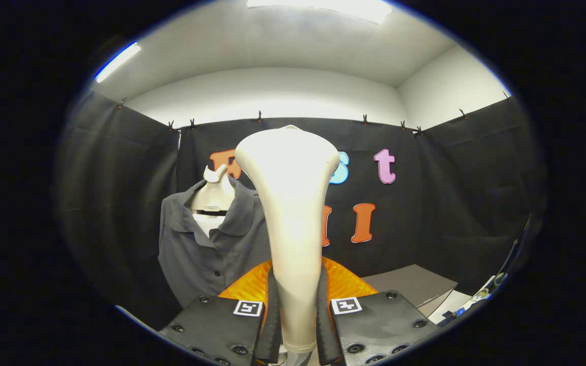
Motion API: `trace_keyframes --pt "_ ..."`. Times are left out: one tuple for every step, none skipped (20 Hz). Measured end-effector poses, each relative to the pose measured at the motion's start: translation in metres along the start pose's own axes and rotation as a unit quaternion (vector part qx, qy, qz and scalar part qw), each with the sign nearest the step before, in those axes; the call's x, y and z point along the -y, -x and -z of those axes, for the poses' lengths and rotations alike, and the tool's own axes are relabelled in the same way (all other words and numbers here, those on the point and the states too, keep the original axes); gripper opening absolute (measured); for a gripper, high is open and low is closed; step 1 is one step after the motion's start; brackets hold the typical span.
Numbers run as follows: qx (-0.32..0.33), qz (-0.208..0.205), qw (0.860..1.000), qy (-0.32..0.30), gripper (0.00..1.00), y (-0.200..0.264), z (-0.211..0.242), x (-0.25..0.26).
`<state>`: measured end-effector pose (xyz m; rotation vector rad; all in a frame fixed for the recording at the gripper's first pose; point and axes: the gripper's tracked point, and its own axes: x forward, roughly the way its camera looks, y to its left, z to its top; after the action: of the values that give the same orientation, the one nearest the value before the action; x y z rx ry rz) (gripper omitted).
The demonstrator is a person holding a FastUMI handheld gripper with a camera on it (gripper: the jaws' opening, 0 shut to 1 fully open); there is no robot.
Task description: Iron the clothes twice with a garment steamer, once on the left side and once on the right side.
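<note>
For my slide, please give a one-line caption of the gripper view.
Tongs shut on cream garment steamer, grey polo shirt on mannequin beyond.

The camera rides the tongs point(297, 325), looking level, close behind the steamer point(293, 203).

Grey-brown tabletop point(408, 282) sits low and right, beyond the fingers, against the dark wall; its near corner shows and the visible top is bare. Just beside that corner and lower down, a white sheet point(454, 305), touching or overlapping the tabletop's edge, cannot tell which. Small bits point(484, 294) past the sheet, too small to tell. Gripper point(297, 277): both fingers press the steamer point(287, 168) handle.
</note>
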<state>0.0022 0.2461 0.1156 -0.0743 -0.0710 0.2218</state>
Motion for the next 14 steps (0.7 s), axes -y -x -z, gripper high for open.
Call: trace_keyframes --pt "0.004 0.006 1.0 -0.001 0.35 0.004 -0.007 0.011" --pt "0.01 0.009 1.0 -0.004 0.35 0.007 -0.013 0.022" --pt "0.015 0.009 1.0 -0.01 0.35 0.011 -0.019 0.031" --pt "0.017 0.01 1.0 -0.016 0.35 0.014 -0.022 0.039" --pt "0.017 0.015 1.0 -0.022 0.35 0.018 -0.021 0.051" --pt "0.017 0.021 0.999 -0.028 0.35 0.021 -0.019 0.062" --pt "0.015 0.023 0.999 -0.035 0.35 0.024 -0.016 0.071" --pt "0.009 0.022 0.999 -0.041 0.35 0.026 -0.007 0.076" --pt "0.001 0.023 0.999 -0.044 0.35 0.029 0.002 0.082" --pt "-0.007 0.024 0.999 -0.041 0.35 0.028 0.009 0.089" --pt "-0.013 0.024 0.999 -0.037 0.35 0.026 0.015 0.095" --pt "-0.017 0.023 0.999 -0.034 0.35 0.025 0.021 0.098" --pt "-0.021 0.021 0.999 -0.03 0.35 0.022 0.026 0.1" --pt "-0.024 0.017 0.999 -0.028 0.35 0.018 0.03 0.1"
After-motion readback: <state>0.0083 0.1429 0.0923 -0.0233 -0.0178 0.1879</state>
